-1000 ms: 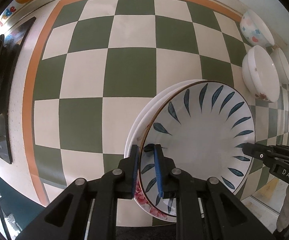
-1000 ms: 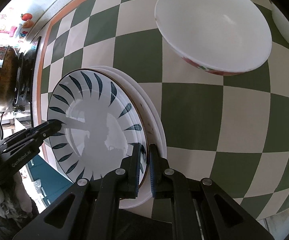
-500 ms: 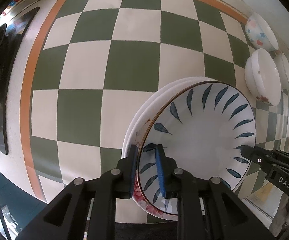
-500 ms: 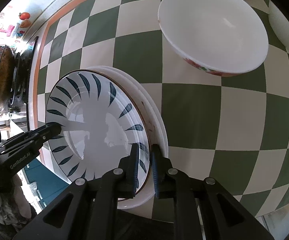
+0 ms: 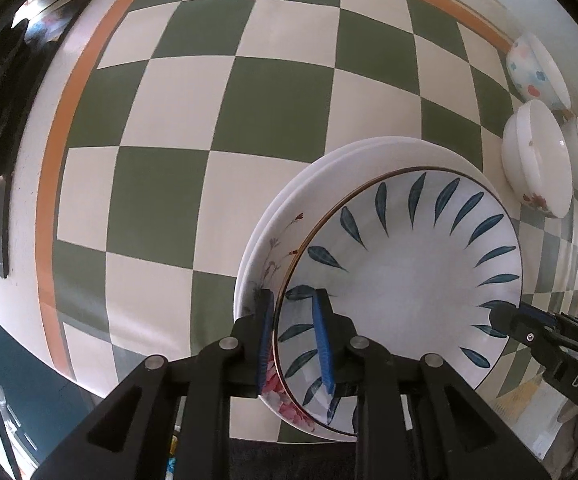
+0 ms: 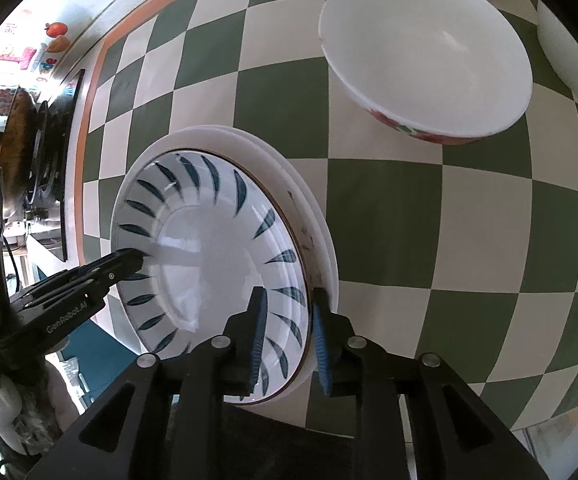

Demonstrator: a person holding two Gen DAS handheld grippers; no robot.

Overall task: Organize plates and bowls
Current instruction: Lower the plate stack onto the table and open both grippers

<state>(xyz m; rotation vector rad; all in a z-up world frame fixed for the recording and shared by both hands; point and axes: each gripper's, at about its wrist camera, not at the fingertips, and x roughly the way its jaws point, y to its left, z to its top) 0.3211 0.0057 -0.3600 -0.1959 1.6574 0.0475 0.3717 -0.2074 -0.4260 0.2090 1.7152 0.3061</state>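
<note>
A white plate with blue leaf marks [image 5: 405, 280] [image 6: 209, 256] lies on top of a stack of white plates [image 5: 289, 216] [image 6: 317, 220] with red flowers on the rim. My left gripper [image 5: 293, 320] straddles the leaf plate's near rim, jaws parted. My right gripper [image 6: 287, 328] straddles the opposite rim, jaws also parted. Each gripper shows in the other's view, the right [image 5: 537, 332] and the left [image 6: 89, 276]. A white bowl with red flowers [image 6: 429, 60] [image 5: 537, 160] stands beyond the stack.
The green and cream checked cloth [image 5: 217, 112] [image 6: 469, 220] has an orange border. More bowls [image 5: 537, 72] stand at the far right. A stove with a pan [image 6: 21, 152] stands at the left end. The counter edge is near me.
Both grippers have opened from a shut grip on the leaf plate's rim. The plate now rests on the stack.
</note>
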